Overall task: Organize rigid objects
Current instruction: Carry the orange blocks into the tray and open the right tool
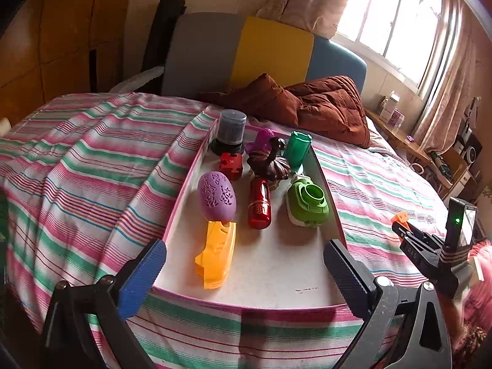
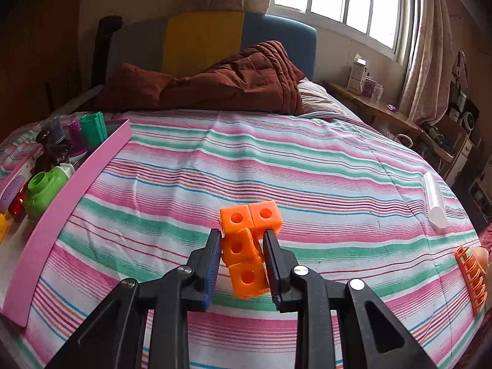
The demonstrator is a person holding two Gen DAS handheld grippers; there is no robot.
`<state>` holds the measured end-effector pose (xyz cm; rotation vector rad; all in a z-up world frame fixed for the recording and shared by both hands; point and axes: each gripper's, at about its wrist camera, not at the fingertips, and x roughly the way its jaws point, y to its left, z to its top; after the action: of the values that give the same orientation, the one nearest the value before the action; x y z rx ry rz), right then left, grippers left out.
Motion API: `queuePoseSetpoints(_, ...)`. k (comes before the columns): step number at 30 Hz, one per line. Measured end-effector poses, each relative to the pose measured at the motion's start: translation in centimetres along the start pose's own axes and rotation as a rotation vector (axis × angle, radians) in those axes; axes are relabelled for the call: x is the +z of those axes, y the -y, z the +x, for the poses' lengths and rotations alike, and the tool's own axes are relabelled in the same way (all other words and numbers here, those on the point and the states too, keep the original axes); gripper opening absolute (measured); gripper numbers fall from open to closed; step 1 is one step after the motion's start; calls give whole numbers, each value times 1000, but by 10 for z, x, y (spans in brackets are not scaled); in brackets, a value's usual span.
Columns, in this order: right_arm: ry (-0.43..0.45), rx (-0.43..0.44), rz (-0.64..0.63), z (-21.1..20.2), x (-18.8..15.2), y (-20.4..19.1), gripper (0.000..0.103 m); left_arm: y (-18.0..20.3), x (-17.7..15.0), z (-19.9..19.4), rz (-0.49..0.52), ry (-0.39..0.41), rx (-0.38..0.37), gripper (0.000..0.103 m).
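- Tray (image 1: 330, 203) on the bed (image 1: 92, 166): already holds several toys, among them an egg (image 1: 216, 196), a capsule (image 1: 259, 204) and a yellow piece (image 1: 215, 255).
- Left tool (image 1: 243, 264): jaws wide apart, empty, over the tray's near end.
- Right tool (image 2: 243, 264): clamped on the orange blocks (image 2: 246, 246), above the bed, well right of the tray.
- Remaining, by judgement: the blocks, a clear tube (image 2: 435, 201) and an orange rack (image 2: 472, 279) lie outside the tray.

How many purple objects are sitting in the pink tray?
2 visible. The purple egg lies at the left side of the pink tray, just above the yellow piece. The smaller purple toy stands at the far end beside the green cylinder. Others may be hidden.
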<state>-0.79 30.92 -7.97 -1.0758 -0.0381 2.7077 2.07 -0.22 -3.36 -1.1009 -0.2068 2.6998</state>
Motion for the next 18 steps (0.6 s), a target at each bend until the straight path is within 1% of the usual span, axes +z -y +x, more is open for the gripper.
queuePoseSetpoints(2, -2, 19, -22, -6, -2, -8, 27, 2, 1, -2, 16, 7, 18, 103)
queuePoseSetpoints(5, -3, 74, -48, -15, -5, -22, 27, 4, 2, -4, 33, 12, 54, 103)
queuePoseSetpoints(12, -8, 187, -34, -37, -8, -45, 27, 7, 3, -8, 78, 48, 189, 103)
queuePoseSetpoints(15, -3, 261, -1, -49, -4, -49, 27, 8, 3, -9, 95, 43, 236, 103)
queuePoseSetpoints(18, 6, 358, 17, -64, 3, -59, 27, 7, 4, -9, 113, 30, 283, 103)
